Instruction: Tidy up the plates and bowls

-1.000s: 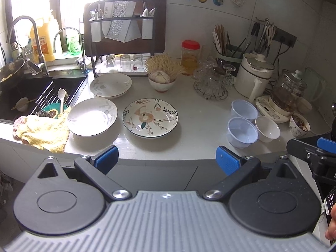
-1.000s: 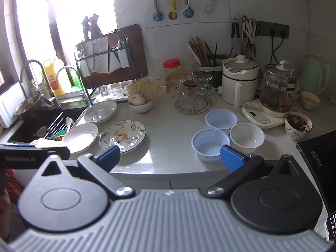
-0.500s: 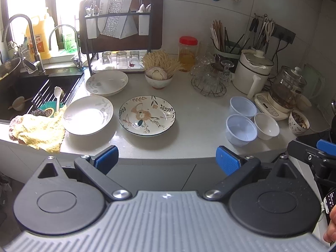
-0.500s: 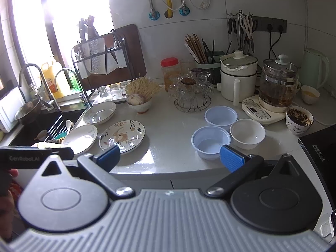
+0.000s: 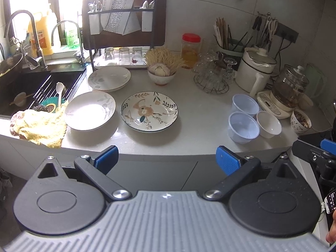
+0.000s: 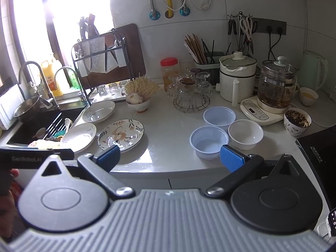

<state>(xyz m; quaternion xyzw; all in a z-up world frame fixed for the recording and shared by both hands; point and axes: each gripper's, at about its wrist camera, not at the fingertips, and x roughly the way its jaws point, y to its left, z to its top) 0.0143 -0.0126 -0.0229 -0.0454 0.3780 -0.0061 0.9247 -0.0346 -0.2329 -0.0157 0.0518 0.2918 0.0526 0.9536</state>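
white counter (image 5: 199, 113) carries all the dishes, and both my grippers hang off its front edge, touching nothing. my left gripper (image 5: 167, 159) has its blue pads (image 5: 106, 159) spread wide and holds nothing; my right gripper (image 6: 169, 157) is spread just as wide, also with nothing in it.

ahead of the left one sits the floral plate (image 5: 149, 111), flat on the counter. just beside it toward the sink is a white plate (image 5: 89, 110), whose near rim touches the yellow cloth (image 5: 40, 126) draped over the counter edge. behind those, near the dish rack (image 5: 124, 21), another white plate (image 5: 109, 78) rests on what looks like a second one under it.

well apart, ahead of the right gripper, three small bowls cluster together: a pale blue plastic bowl (image 6: 209, 141) nearest me, a second blue bowl (image 6: 219, 116) behind it, and a white bowl (image 6: 245, 133) just beside both. i cannot tell whether their rims touch. a patterned cup (image 6: 297, 124) with dark contents stands next to the white bowl, by the kettle base (image 6: 261, 112).
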